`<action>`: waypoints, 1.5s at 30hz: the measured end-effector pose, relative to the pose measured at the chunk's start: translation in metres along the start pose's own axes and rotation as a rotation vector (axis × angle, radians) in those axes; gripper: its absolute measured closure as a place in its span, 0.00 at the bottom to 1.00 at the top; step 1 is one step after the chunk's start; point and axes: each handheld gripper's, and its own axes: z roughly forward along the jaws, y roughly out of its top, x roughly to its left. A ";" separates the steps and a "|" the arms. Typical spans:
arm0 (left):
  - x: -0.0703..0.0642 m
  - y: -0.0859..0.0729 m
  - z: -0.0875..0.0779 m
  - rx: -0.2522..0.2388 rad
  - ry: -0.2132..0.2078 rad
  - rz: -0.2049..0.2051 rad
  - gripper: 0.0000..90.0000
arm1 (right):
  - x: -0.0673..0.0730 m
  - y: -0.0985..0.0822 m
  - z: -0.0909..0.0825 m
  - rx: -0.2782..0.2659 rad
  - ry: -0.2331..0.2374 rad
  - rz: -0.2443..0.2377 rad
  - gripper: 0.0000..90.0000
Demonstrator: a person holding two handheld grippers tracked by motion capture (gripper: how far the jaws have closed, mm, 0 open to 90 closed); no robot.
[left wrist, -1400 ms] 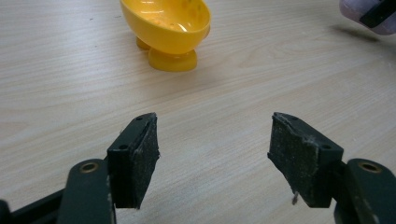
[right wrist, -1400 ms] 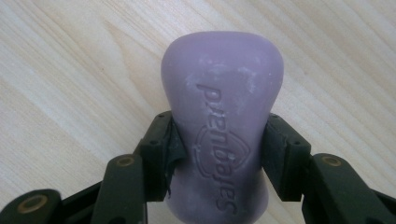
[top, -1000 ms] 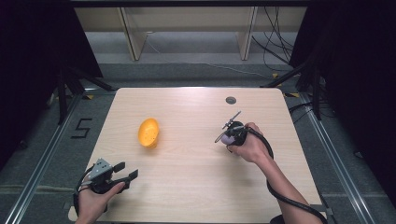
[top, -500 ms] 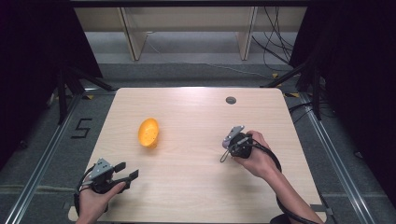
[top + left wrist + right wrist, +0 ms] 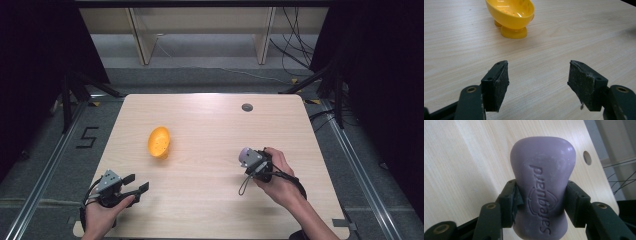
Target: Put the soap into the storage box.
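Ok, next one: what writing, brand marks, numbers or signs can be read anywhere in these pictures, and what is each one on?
"safeguard": pressed into the purple soap bar held in the right gripper, upside down in the right gripper view, with a shield-like emblem around it.
"5": dark figure on the grey floor left of the table, in the high view.
The yellow bowl in front of the left gripper carries no readable text.

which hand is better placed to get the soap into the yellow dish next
Right, likely: the right gripper is shut on the purple soap bar. The left gripper is open and empty, though nearer the yellow plastic soap dish.
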 end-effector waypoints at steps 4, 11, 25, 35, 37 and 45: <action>0.000 0.000 0.000 -0.003 -0.003 -0.003 0.35 | 0.006 -0.001 -0.006 -0.017 -0.027 -0.046 0.56; -0.005 0.003 0.002 0.014 -0.028 -0.041 0.35 | 0.018 -0.002 -0.014 -0.037 -0.084 -0.120 0.56; -0.059 0.066 0.036 0.032 -0.255 0.043 0.34 | 0.047 0.002 -0.029 -0.096 -0.126 -0.186 0.56; -0.117 0.114 0.068 0.079 -0.425 0.130 0.35 | 0.053 0.003 -0.030 -0.138 -0.145 -0.239 0.56; -0.130 0.121 0.075 0.086 -0.454 0.158 0.35 | 0.055 0.004 -0.031 -0.135 -0.138 -0.219 0.56; -0.165 0.134 0.100 0.119 -0.509 0.178 0.39 | 0.055 0.003 -0.032 -0.146 -0.148 -0.247 0.56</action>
